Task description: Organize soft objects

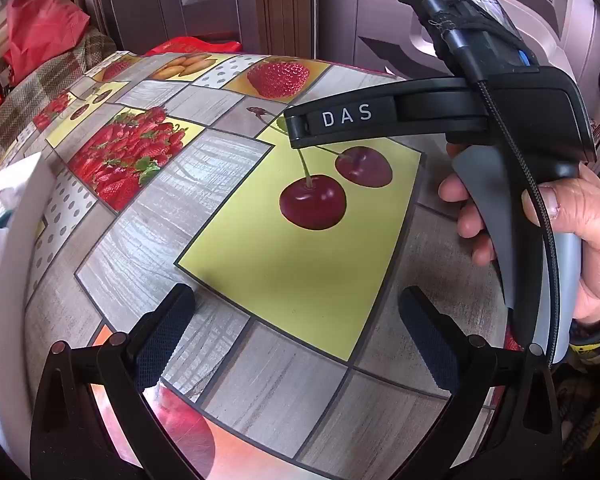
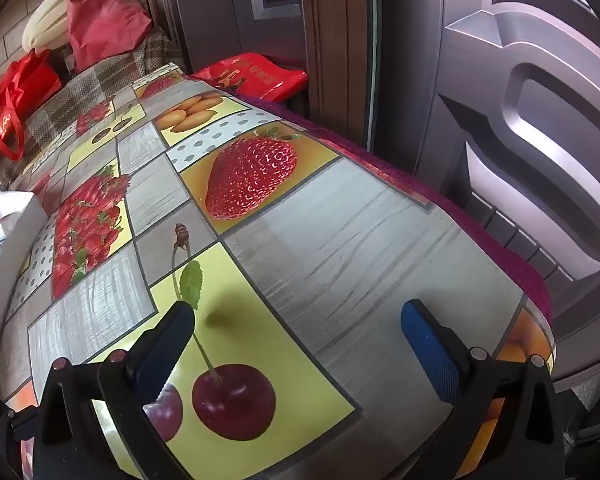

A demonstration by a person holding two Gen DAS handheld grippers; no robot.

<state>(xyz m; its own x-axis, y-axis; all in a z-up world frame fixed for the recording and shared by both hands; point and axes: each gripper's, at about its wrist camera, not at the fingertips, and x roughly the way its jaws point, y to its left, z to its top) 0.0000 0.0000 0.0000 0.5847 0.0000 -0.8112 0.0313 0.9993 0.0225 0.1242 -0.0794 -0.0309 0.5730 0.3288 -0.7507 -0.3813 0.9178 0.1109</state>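
Observation:
My left gripper (image 1: 296, 336) hangs open over the fruit-print tablecloth (image 1: 300, 248), above the cherry panel, with nothing between its pads. My right gripper (image 2: 298, 352) is also open and empty, tilted down over the same cherry panel (image 2: 236, 404) near the table's right edge. In the left wrist view a hand (image 1: 580, 240) holds the right gripper's grey handle, and one of its black fingers (image 1: 340, 118) reaches left over the cherries. A white container (image 1: 16, 240) with pale, blurred contents sits at the far left; what lies inside I cannot tell.
The white container (image 2: 8, 216) also shows at the left edge of the right wrist view. Red bags (image 2: 12, 120) and a checked cloth (image 2: 92, 88) lie at the table's far end. A red bag (image 2: 256, 74) and dark panelled doors (image 2: 520, 120) stand close behind the table.

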